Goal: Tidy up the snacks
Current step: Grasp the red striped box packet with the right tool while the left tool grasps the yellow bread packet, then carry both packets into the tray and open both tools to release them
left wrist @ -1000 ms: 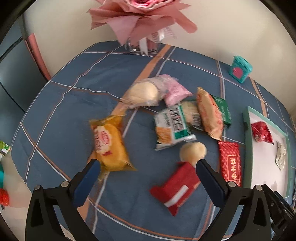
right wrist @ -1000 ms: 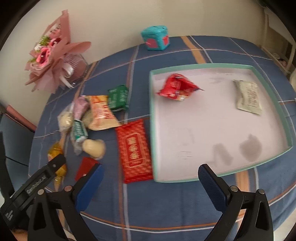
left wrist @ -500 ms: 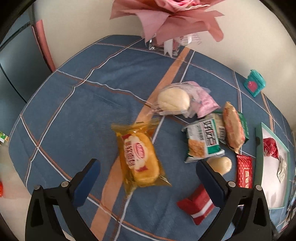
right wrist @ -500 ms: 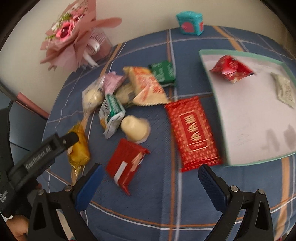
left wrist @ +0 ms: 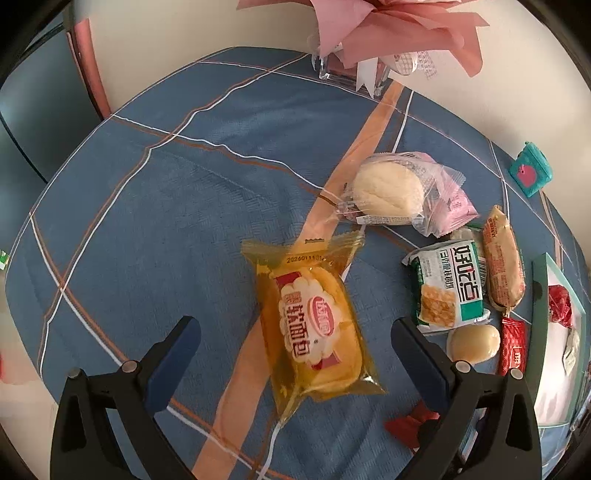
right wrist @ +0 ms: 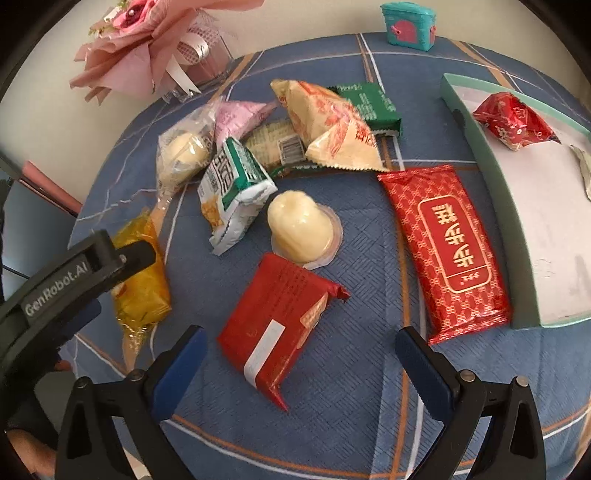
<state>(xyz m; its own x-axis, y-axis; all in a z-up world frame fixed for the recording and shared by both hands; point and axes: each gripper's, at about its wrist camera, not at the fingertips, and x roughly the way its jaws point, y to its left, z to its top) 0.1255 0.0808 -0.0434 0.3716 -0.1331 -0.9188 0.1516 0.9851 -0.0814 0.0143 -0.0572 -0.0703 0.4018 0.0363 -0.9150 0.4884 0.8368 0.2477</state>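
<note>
My left gripper (left wrist: 295,341) is open, its jaws either side of a yellow bread packet (left wrist: 314,321) lying on the blue tablecloth. My right gripper (right wrist: 299,356) is open, just above a dark red folded packet (right wrist: 277,321). Beside it lie a pale jelly cup (right wrist: 301,229), a long red packet (right wrist: 448,247), a green-white cracker packet (right wrist: 232,188), an orange-cream packet (right wrist: 328,125) and a green packet (right wrist: 369,103). A teal tray (right wrist: 480,147) at the right holds a red wrapped snack (right wrist: 513,120).
A pink bouquet in a glass vase (right wrist: 177,48) stands at the back of the table. A small teal box (right wrist: 408,24) sits at the back. A clear-wrapped bun (left wrist: 388,190) and a pink packet (left wrist: 454,203) lie in the pile. The left gripper's body (right wrist: 74,277) shows left.
Both grippers have moved left and closer to the table. The left one now straddles the yellow bread packet; the right one has swung from the tray to the dark red packet.
</note>
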